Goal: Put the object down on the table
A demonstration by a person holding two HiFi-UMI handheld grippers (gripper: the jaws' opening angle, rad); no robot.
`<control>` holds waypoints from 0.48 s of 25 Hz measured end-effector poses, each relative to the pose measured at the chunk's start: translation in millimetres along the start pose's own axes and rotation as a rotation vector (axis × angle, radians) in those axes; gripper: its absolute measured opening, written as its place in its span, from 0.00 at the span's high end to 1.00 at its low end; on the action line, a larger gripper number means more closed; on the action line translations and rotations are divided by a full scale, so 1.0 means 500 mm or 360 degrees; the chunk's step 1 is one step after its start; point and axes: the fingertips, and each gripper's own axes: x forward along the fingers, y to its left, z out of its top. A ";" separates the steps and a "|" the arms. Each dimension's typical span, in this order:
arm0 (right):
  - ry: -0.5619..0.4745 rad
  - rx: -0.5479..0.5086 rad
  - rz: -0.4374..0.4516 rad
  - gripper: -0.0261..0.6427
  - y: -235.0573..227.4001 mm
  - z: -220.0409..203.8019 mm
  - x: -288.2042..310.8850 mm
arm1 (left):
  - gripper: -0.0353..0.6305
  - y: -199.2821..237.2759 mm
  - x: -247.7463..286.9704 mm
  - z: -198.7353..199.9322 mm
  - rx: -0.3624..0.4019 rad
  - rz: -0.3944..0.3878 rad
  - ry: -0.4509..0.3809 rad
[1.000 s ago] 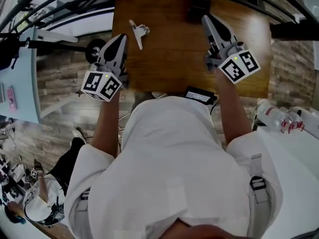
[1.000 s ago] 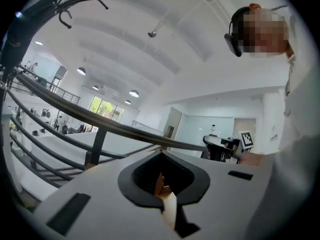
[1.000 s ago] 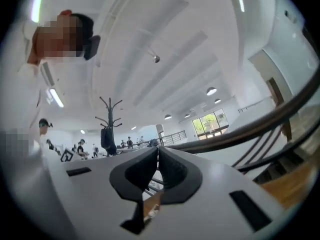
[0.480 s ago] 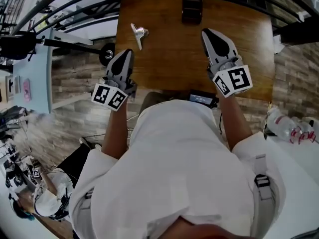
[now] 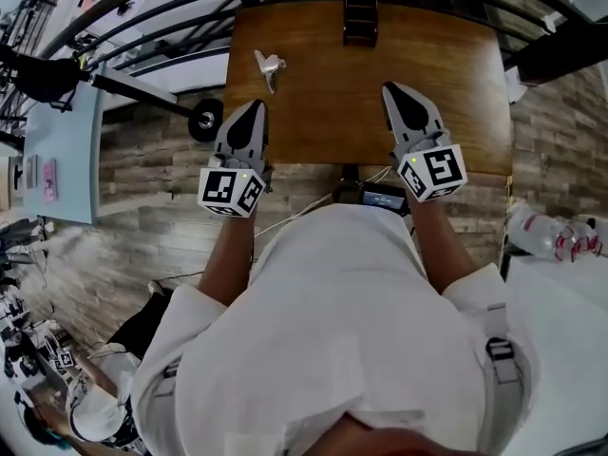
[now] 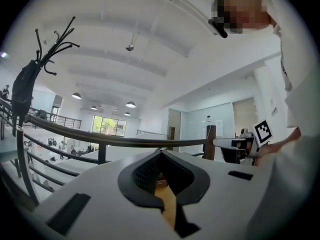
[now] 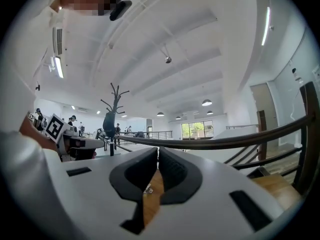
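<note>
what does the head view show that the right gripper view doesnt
Only the head view: the table from above, the metal clip lying at its far left, a black object at its far edge, and the left gripper seen whole. Only the right gripper view: the ceiling lights and a coat stand across the hall. Both: the right gripper, jaws together with nothing held, and some of the table's wood.
</note>
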 end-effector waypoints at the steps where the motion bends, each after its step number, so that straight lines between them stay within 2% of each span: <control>1: 0.0010 0.0010 -0.0010 0.92 0.018 -0.005 -0.020 | 0.93 -0.010 -0.022 -0.002 -0.0010 -0.0014 -0.0001; 8: 0.0098 -0.0010 -0.0036 0.92 0.144 -0.051 -0.167 | 0.93 -0.067 -0.191 -0.052 -0.0152 -0.0051 -0.0001; 12: 0.0125 0.0007 -0.0057 0.92 0.184 -0.067 -0.264 | 0.93 -0.135 -0.261 -0.102 -0.0213 -0.0076 0.0043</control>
